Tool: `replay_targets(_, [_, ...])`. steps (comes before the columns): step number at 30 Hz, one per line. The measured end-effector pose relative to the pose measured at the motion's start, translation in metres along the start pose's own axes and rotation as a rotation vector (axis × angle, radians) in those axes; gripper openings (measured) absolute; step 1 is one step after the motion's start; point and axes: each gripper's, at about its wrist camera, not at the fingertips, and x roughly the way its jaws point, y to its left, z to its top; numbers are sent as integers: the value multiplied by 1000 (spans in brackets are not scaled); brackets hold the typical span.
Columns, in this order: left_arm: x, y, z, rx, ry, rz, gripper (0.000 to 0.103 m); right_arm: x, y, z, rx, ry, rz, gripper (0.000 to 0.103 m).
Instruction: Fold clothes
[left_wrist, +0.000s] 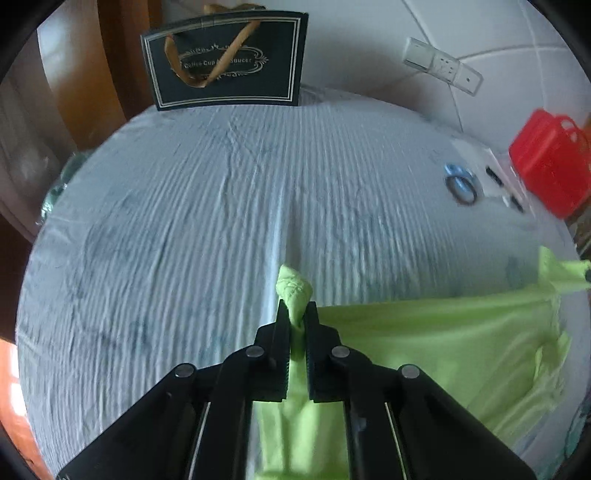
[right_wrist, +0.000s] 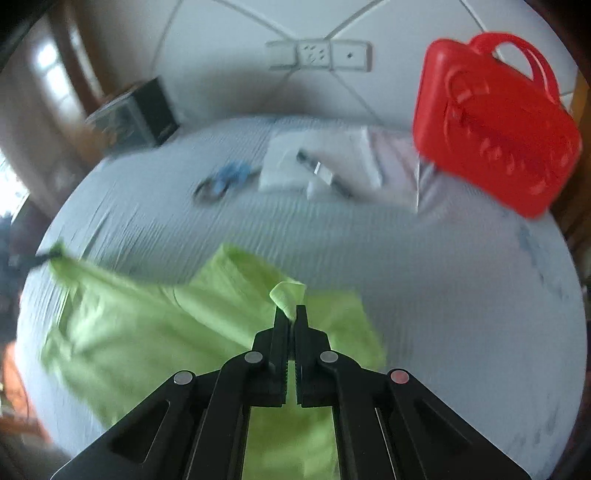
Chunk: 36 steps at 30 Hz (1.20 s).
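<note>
1. Left wrist view: the left gripper (left_wrist: 296, 314) is clamping a bunched corner of the lime-green garment (left_wrist: 424, 347), its fingers (left_wrist: 282, 325) pressed close on the knot of cloth, which is poking out past the tips. The garment is stretching taut to the right across the ribbed grey-white table cover (left_wrist: 184, 221), its long axis running left to right, the far end lifted at the right edge of the frame
2. Beyond it, well apart, a dark gift bag (left_wrist: 225, 61) is standing upright at the table's far edge; a blue ring-shaped object (left_wrist: 460, 182), white papers (left_wrist: 491, 170) and a red plastic case (left_wrist: 550, 162) are lying to the right. Nothing is sitting between gripper and garment
3. Right wrist view: the right gripper (right_wrist: 291, 317) is pinching another corner of the garment (right_wrist: 147, 332), its fingers (right_wrist: 280, 328) nearly touching with a thin fold between them. The cloth is spreading leftward and blurring. The red case (right_wrist: 491, 122) is sitting at the upper right, the papers (right_wrist: 332, 162) just beside it
</note>
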Motion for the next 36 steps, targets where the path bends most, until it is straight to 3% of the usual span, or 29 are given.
replay_targets(4, [3,-7,-33,21,75,-28,7,-4,-8,-49,44,79,7,8])
replay_targets(6, [0,-5,-48,30,149,-37,15,-1,-16,-68,94,125,6,15])
replay_targets(7, [-5,-4,-52,32,161,-34,29,1,-21,-78,118,148,6,16])
replay_targets(8, [-13,-2,-56,30,156,-34,53,2,-25,-86,144,165,5,16])
replay_targets(9, [-24,0,-54,20,137,-45,66,-4,-31,-83,174,145,6,19])
replay_targets(10, [-35,3,-52,8,115,-58,87,-10,-37,-80,202,126,6,24])
replay_targets(11, [-46,7,-46,-17,90,-69,95,-15,-41,-77,216,110,3,24])
replay_targets(14, [-60,18,-26,-72,59,-67,95,-23,-53,-60,275,77,-5,25])
replay_targets(16, [-48,22,-12,-79,78,-16,95,-19,-60,-47,320,75,-8,26])
replay_targets(20, [0,25,4,-80,175,46,95,3,-76,-22,409,107,-5,32])
replay_targets(24, [36,17,3,-60,252,69,95,33,-84,-7,448,159,2,47])
replay_targets(27, [50,9,-4,-50,305,46,83,55,-82,-2,458,195,9,48])
replay_targets(29, [54,2,-7,-24,319,45,50,69,-77,-2,433,228,-16,48])
replay_targets(30, [50,-2,-6,-6,301,31,28,71,-71,1,393,223,-24,34])
replay_targets(31, [46,-7,-4,11,281,14,2,73,-65,4,352,217,-33,4])
replay_targets(33, [32,-10,3,16,193,68,2,75,-54,10,275,199,-53,6])
replay_targets(35, [29,-1,13,-33,114,146,2,61,-57,18,247,86,-119,6])
replay_targets(36, [35,5,16,-75,113,151,2,59,-62,21,234,43,-191,6])
